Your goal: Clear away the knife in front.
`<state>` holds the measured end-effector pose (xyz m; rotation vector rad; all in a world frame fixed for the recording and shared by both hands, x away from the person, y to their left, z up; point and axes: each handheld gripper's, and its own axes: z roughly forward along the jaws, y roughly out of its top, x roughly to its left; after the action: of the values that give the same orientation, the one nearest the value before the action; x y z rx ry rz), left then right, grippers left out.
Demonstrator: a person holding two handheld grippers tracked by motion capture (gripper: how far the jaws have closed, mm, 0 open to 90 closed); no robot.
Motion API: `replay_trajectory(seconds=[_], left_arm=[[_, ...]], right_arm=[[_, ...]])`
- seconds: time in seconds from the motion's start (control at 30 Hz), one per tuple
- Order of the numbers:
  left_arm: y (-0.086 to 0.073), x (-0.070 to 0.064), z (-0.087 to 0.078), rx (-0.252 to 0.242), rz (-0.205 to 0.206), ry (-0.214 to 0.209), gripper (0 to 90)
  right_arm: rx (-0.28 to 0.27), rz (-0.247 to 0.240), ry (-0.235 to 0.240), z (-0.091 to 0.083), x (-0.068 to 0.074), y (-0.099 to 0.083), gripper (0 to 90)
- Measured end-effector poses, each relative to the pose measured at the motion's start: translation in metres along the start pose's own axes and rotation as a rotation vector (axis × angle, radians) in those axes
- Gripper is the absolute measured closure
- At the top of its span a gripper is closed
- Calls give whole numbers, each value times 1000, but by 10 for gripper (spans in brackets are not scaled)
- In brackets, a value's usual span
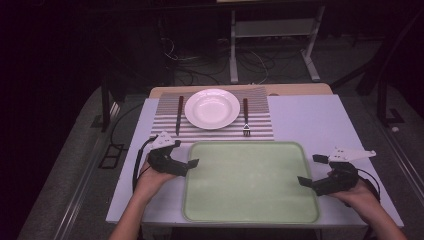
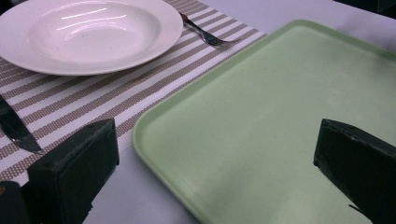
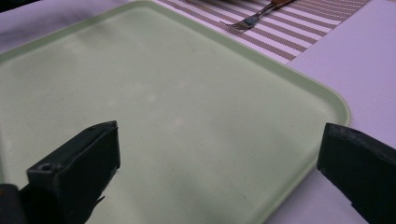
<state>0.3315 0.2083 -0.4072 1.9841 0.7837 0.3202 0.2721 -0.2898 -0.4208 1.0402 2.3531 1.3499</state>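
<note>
Viewing from above, I see the left gripper [image 1: 184, 153] and right gripper [image 1: 311, 170], jaws spread and empty, flanking the green tray [image 1: 250, 210]; white plate [image 1: 212, 108] rests on the striped placemat [image 1: 260, 120] beyond.

Dim room, light pooling on the pale surface [image 1: 310, 125] at centre. Grey floor [image 1: 65, 165] spreads at 9 and 3 o'clock, with a metal rail [image 1: 82, 195] running along the 8 o'clock side. Up at 12 o'clock a white metal frame [image 1: 272, 37] stands in shadow, loose cables [image 1: 250, 62] tangled on the floor beneath it. Dark stand legs [image 1: 105, 107] at 10 o'clock, blackness beyond.
</note>
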Motion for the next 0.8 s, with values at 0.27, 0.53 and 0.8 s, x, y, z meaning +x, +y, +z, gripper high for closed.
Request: replay_trajectory(seconds=[0.27,0.53,0.8], left_arm=[[1,3,5,4,7,3,0],[1,7,9,8,5,8,0],[1,12,9,-4,-5,30,0]], right_arm=[[-2,0,6,0,0,0,0],[-11,11,7,-1,0,1,0],[-19,15,3,-2,-1,1,0]])
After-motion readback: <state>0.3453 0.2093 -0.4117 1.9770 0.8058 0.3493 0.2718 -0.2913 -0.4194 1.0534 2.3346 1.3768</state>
